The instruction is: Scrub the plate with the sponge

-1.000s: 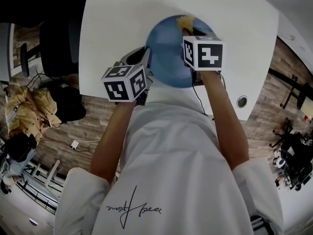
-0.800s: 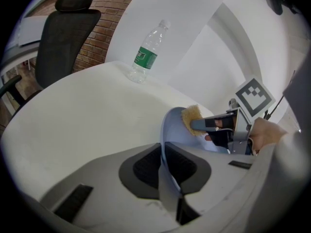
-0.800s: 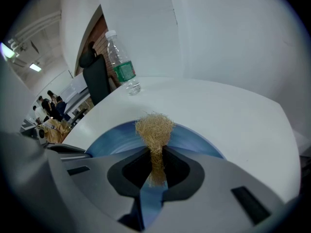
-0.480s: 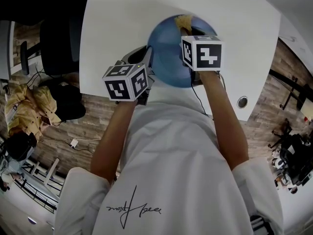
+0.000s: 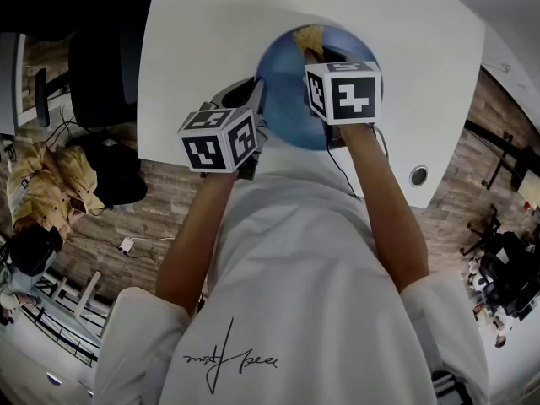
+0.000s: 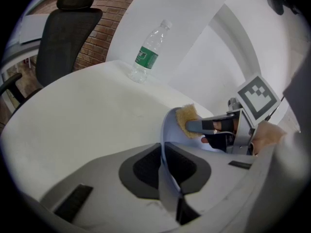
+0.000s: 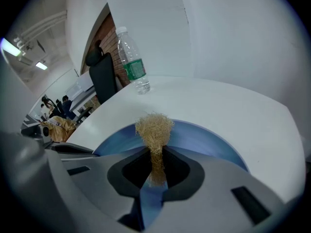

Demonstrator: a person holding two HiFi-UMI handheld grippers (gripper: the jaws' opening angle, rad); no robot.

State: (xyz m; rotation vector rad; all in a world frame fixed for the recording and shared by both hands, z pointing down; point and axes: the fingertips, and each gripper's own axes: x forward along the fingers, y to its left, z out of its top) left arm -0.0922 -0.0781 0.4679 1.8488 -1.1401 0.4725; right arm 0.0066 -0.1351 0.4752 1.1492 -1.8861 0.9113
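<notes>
Sponge (image 7: 154, 126), a straw-coloured fibrous wad, sits pinched between the jaws of the right claw (image 7: 154, 174). We see its loose tuft projecting just beyond the jaw tips and lying against the blue plate (image 7: 209, 141). The plate spreads ahead of and beneath this claw. The left claw (image 6: 163, 166) is clamped on the plate's near rim, which we see edge-on, running straight out between its jaws. From this claw the sponge lies ahead and slightly to the right, on the plate's face, with the right claw just behind it. Under both claws lies a white table (image 5: 194, 32). A clear water bottle (image 6: 148, 52) with a green label stands upright well beyond the left claw's tips. A black office chair (image 6: 65, 33) stands farther off, to that claw's left.
</notes>
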